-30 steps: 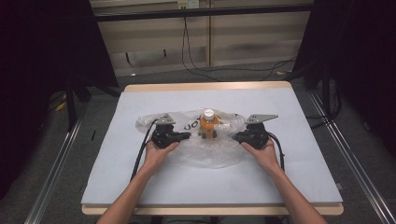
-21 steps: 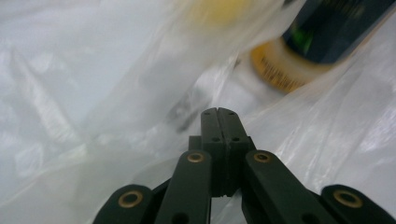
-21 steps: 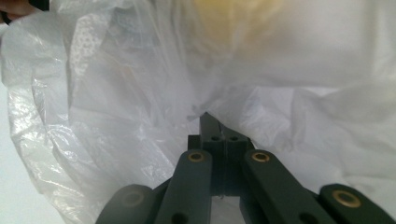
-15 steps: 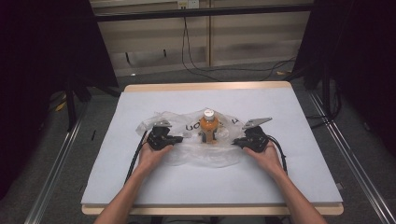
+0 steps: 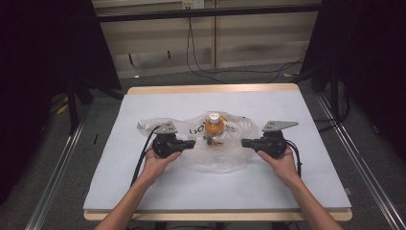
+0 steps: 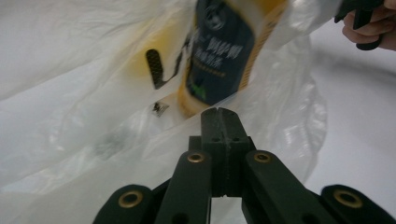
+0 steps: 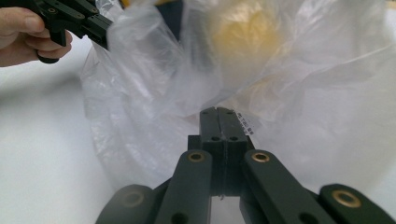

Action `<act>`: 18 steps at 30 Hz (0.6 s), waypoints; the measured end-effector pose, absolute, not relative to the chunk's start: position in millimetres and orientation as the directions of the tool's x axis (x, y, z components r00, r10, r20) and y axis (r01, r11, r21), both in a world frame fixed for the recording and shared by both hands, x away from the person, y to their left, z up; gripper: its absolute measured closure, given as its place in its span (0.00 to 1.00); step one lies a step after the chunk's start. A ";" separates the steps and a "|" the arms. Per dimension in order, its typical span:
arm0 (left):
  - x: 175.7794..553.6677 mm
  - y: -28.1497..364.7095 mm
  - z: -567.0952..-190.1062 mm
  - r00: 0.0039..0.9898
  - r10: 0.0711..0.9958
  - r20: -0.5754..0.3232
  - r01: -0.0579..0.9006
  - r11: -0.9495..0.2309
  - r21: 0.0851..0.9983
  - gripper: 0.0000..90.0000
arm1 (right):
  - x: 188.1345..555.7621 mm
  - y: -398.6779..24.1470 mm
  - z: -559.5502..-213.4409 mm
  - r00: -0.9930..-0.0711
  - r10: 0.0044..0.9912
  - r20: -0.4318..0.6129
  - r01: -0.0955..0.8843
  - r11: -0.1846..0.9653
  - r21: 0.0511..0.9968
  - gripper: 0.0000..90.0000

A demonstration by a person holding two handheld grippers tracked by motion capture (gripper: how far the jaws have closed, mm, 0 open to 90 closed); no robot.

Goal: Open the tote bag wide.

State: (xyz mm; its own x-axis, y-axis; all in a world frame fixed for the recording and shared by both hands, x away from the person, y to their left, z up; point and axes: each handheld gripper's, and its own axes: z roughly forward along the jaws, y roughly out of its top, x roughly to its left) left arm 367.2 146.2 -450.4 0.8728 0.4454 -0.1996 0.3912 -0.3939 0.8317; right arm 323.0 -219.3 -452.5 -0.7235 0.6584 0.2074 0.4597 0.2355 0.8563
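While the orange bottle (image 5: 215, 128) stands upright near the centre of the desk (image 5: 143, 191), the clear plastic bag (image 5: 210, 155) lies gathered around its lower body, with the white cap and shoulder rising free above the film. The work in hand appears to be either bagging the bottle or stripping the bag off it; the pictures do not settle which.

Left claw (image 5: 190, 143): positioned at 9 o'clock from the bottle, pointing toward it. In the left gripper view its jaws stand pressed together at the bag's edge (image 6: 219, 116). Whether film is pinched between them cannot be told.

Right claw (image 5: 245, 143): positioned at 3 o'clock from the bottle, pointing inward. In the right gripper view its jaws likewise meet with no gap (image 7: 218, 116), right against the crumpled film; a pinch on the bag is likely but not confirmed.

Status, as a judgement:
- Done: bottle set inside the bag's footprint, both claws placed at opposite sides of the bag.
- Left: film has not been raised over the cap, nor cleared from the base. The bag mouth remains slack and spread toward 6 o'clock.
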 end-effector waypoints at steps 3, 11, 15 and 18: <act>362.5 145.1 -441.4 0.874 0.445 -0.193 0.372 -0.361 0.855 1.00 | 313.8 -223.9 -445.7 -0.730 0.654 0.200 0.444 0.231 0.866 1.00; 355.8 129.9 -399.1 0.910 0.393 -0.132 0.258 -0.286 0.923 1.00 | 308.4 -224.6 -408.2 -0.740 0.648 0.181 0.375 0.173 0.911 1.00; 362.0 123.0 -373.9 0.914 0.389 -0.116 0.221 -0.237 0.946 1.00 | 323.4 -208.6 -386.5 -0.763 0.624 0.170 0.327 0.146 0.934 1.00; 376.5 128.0 -362.3 0.890 0.429 -0.154 0.243 -0.160 0.957 1.00 | 336.5 -195.2 -374.1 -0.773 0.611 0.168 0.305 0.126 0.944 1.00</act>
State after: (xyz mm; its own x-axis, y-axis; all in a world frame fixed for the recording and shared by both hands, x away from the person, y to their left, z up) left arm 376.5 128.0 -362.3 0.8898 0.4294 -0.1543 0.2431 -0.1601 0.9567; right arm 336.5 -195.2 -374.1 -0.7734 0.6111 0.1684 0.3051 0.1260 0.9440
